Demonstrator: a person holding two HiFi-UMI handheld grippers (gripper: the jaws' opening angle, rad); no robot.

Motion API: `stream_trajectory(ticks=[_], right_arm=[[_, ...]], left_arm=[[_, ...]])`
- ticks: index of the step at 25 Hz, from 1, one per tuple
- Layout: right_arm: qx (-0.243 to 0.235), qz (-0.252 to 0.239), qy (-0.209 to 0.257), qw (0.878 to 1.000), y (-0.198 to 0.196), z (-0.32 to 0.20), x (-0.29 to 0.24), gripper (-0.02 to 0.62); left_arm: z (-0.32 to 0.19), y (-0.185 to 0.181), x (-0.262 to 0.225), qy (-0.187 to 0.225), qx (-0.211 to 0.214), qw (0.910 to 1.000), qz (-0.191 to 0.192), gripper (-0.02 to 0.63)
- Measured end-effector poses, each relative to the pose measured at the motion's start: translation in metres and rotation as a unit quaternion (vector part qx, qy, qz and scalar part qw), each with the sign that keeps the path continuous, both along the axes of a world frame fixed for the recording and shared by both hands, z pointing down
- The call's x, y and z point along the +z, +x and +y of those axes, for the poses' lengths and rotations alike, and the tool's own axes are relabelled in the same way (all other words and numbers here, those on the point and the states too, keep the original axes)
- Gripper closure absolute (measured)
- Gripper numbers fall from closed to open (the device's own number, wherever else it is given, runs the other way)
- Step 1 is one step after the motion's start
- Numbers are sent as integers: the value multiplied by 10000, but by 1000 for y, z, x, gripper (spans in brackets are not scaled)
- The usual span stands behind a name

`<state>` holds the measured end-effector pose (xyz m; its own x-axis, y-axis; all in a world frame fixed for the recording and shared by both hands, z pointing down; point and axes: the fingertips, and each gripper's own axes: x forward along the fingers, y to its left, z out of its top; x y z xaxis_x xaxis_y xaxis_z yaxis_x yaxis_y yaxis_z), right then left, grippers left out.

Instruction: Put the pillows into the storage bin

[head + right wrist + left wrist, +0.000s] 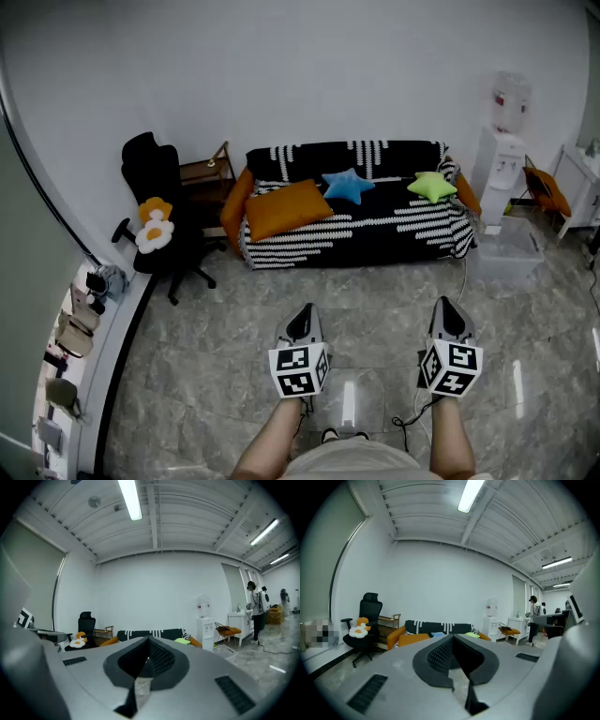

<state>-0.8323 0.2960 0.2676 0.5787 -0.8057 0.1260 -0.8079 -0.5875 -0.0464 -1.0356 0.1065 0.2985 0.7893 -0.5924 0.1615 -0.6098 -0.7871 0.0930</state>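
Since I stand well back from the black-and-white striped sofa (pixel 375 239), my left tongs (pixel 305 315) and right tongs (pixel 448 309) are closed on nothing (no reach yet). The orange rectangular pillow (pixel 286 208), blue star-shaped pillow (pixel 348 186) and green star-shaped pillow (pixel 432 185) lie on it, with the clear plastic storage bin (pixel 507 255) near its end.

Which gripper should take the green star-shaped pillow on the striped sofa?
Right, probably. The green star-shaped pillow lies at the right end of the black-and-white striped sofa, ahead of the right gripper and nearest the clear plastic storage bin. The left gripper stands further left. Both are shut and empty.
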Motion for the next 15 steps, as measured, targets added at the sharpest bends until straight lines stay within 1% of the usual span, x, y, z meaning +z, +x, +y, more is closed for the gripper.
stream_trajectory(ticks=[5, 9, 15], right_arm=[[34, -8, 54, 10000, -2, 1, -4, 595], [89, -138, 176, 9997, -2, 3, -1, 594], [147, -218, 133, 9996, -1, 4, 4, 594]], left_arm=[[0, -3, -4, 37, 24, 10000, -35, 601], [-2, -5, -3, 49, 46, 9999, -78, 601], [-3, -6, -1, 25, 65, 10000, -45, 601]])
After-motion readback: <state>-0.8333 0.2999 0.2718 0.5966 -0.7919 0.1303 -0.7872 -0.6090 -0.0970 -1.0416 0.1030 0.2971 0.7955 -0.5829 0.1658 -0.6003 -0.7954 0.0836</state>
